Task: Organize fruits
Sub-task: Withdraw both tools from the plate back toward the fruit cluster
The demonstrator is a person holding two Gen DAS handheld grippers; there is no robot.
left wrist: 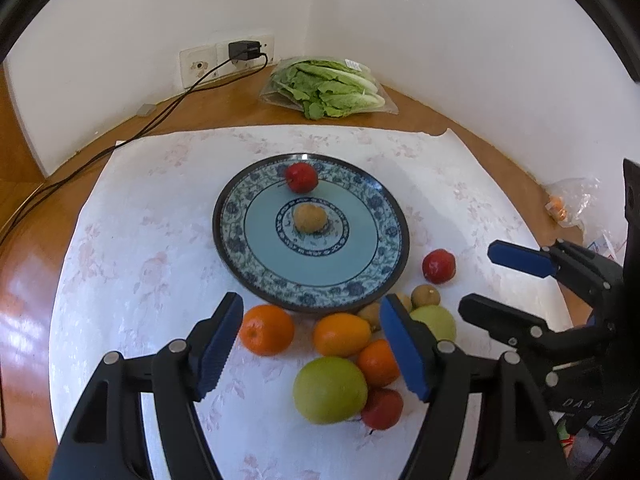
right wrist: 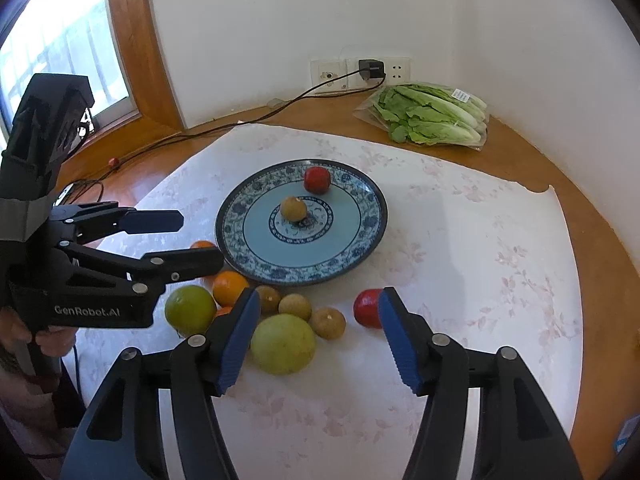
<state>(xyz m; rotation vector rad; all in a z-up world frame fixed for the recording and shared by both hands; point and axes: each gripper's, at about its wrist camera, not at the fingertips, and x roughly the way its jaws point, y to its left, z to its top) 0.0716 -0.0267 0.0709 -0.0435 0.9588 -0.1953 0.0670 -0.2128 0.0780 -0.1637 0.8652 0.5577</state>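
Both grippers hang above the fruit heap with jaws apart and nothing between their ribbed blue pads. Beyond the left gripper (left wrist: pixel 312 344) lies a glazed round plate (left wrist: pixel 240 248) with a blue floral rim, carrying a smooth red fruit (left wrist: pixel 302 177) at its far edge and a rough brown one, possibly a longan (left wrist: pixel 310 218), at its centre. Just under and between this gripper's fingers sit a dimpled orange (left wrist: pixel 266 330), a second orange fruit (left wrist: pixel 341 334) and a matte green citrus (left wrist: pixel 330 390). Ahead of the right gripper (right wrist: pixel 316 340) are a pale green fruit (right wrist: pixel 283 343), three small brown fruits (right wrist: pixel 328 322) and a red fruit (right wrist: pixel 368 307) beside its right finger. Everything rests on a white, faintly flowered cloth (left wrist: pixel 152 240) over a wooden table (right wrist: pixel 600 264) in a white-walled corner. Bagged romaine lettuce (left wrist: pixel 332 88) lies far beyond, near a wall socket with a black charger (left wrist: pixel 244 50) and cable.
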